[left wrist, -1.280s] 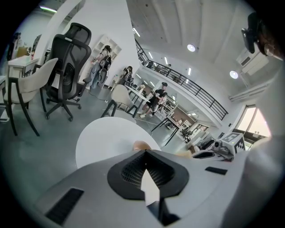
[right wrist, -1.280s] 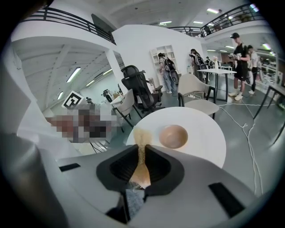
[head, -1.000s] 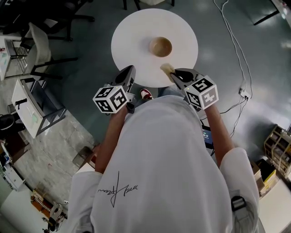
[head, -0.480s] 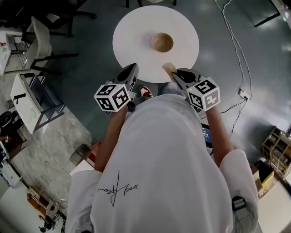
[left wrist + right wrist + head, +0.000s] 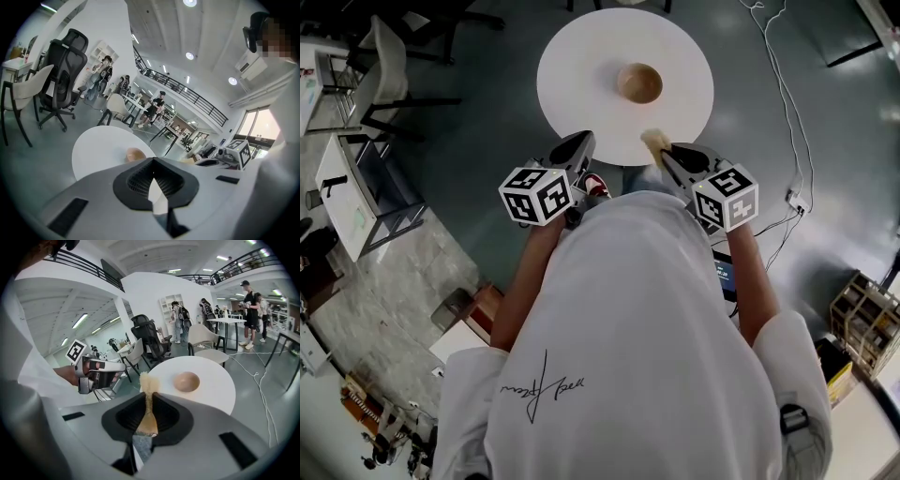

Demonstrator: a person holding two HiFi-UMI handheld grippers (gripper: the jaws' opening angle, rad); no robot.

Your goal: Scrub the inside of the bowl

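Note:
A wooden bowl point(image 5: 639, 82) stands upright near the middle of a round white table point(image 5: 581, 84). It is empty and nothing touches it. Both grippers hover at the table's near edge, short of the bowl. My right gripper point(image 5: 666, 152) is shut on a tan sponge point(image 5: 653, 141), which sticks out past the jaws. In the right gripper view the sponge point(image 5: 148, 401) is pinched upright in my right gripper point(image 5: 149, 397), with the bowl point(image 5: 186, 381) beyond it. My left gripper point(image 5: 579, 142) is shut with nothing in it. From my left gripper point(image 5: 154, 164), the bowl point(image 5: 136, 153) shows just over the jaws.
White chairs point(image 5: 380, 56) and a desk point(image 5: 342, 202) stand left of the table. Cables point(image 5: 787, 103) trail across the floor on the right, near a shelf unit point(image 5: 862, 323). A black office chair point(image 5: 65, 70) and several people stand farther back.
The person has shifted slightly toward the table, and both grippers have edged forward to its near rim. The sponge stays in the right gripper.

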